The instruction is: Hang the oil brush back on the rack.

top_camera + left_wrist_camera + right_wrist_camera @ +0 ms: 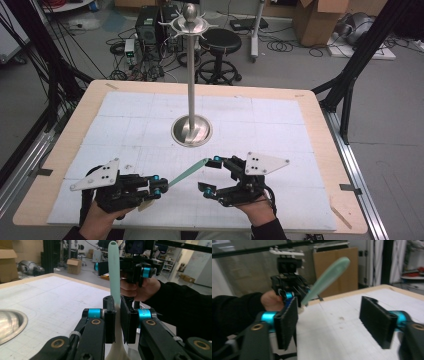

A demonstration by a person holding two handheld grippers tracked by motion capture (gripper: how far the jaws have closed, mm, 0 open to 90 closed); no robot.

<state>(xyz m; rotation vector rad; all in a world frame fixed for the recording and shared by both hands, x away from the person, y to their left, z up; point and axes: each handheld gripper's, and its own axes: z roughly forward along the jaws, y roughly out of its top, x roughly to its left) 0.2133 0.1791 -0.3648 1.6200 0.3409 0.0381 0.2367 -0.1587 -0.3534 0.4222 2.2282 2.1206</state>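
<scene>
Left gripper (159, 187) pinches the pale end of a green-handled spatula (187, 173), lifted off the counter (310, 130); pickup looks done. Right gripper (212, 175) stands spread around the handle tip, untouching. Hanging it on the metal stand (191, 75) probably remains.

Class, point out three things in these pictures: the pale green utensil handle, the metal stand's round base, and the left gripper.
Pale green utensil handle (187, 172), high view, mid-shaft.
Metal stand's round base (180, 134), high view, left rim.
Left gripper (159, 186), high view, between its jaws' tips.
</scene>
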